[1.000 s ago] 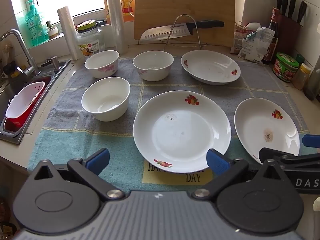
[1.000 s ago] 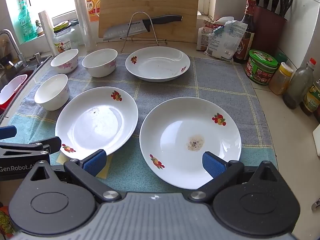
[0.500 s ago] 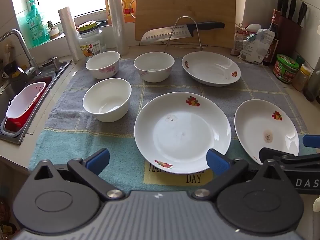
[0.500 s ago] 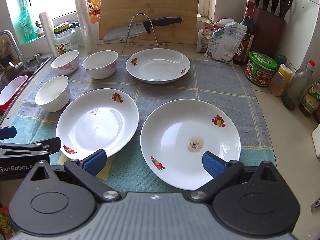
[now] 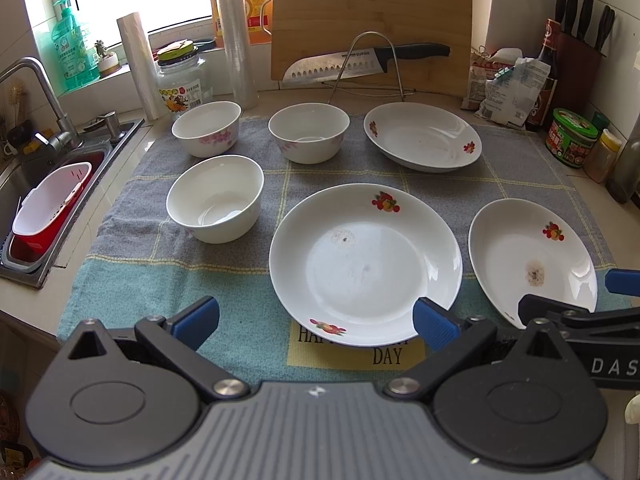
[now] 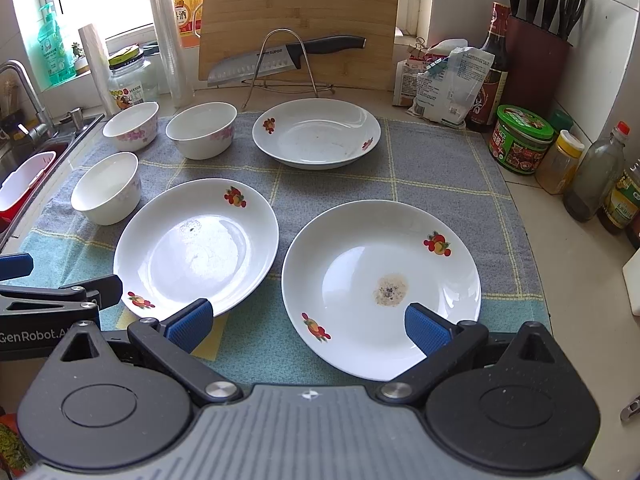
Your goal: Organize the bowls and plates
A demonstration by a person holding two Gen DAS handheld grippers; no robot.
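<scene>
Both claws slightly nearer the plates (image 6: 380, 284)

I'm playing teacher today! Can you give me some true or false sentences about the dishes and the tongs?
1. Three bowls sit on the cloth. True.
2. The right tongs are squeezing a plate. False: they are open and hold nothing.
3. The near right plate has a brown stain. True.
4. The plates are stacked up. False: all three lie apart.
5. The left tongs are open. True.
</scene>
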